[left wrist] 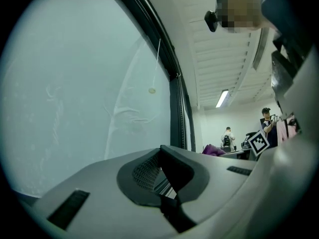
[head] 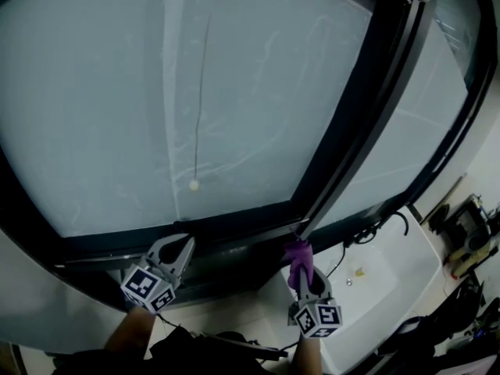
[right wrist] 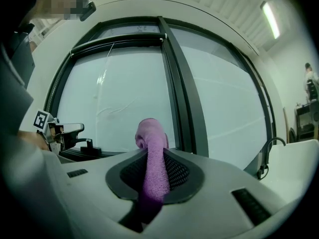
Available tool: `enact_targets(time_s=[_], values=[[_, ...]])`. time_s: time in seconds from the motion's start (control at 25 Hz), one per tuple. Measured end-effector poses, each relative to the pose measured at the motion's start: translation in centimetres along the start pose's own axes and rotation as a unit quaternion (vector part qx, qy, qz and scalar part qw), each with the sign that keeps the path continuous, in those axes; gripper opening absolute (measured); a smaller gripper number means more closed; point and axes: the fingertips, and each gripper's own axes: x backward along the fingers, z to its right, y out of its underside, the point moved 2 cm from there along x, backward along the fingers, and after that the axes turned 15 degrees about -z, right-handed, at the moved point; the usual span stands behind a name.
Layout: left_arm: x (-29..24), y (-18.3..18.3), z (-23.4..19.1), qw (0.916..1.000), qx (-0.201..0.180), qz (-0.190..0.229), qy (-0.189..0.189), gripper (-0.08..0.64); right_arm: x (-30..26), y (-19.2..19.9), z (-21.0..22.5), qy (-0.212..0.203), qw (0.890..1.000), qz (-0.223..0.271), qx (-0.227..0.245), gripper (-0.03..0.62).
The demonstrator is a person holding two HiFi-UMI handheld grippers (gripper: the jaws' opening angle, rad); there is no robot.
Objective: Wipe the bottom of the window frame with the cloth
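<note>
The dark window frame (head: 234, 223) filled the view, its bottom rail just beyond the 2 grippers. The left gripper (head: 185, 246) pointed at that rail, jaws together and empty. The right gripper (head: 305, 282) pinched the purple cloth (head: 298, 255), its bunched end near the foot of the frame's upright.

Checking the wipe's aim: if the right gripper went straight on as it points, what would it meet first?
Probably the window frame's bottom rail beside the upright bar, cloth touching first; depth is unclear.
</note>
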Motion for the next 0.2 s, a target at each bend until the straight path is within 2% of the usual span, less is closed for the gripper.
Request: enact_targets(time_s=[0.2], values=[[-0.26, 0.17, 0.54, 1.0000, -0.002, -0.005, 0.000, -0.008, -0.19, -0.05, 0.39, -0.009, 1.000, -0.002, 0.000, 0.061]])
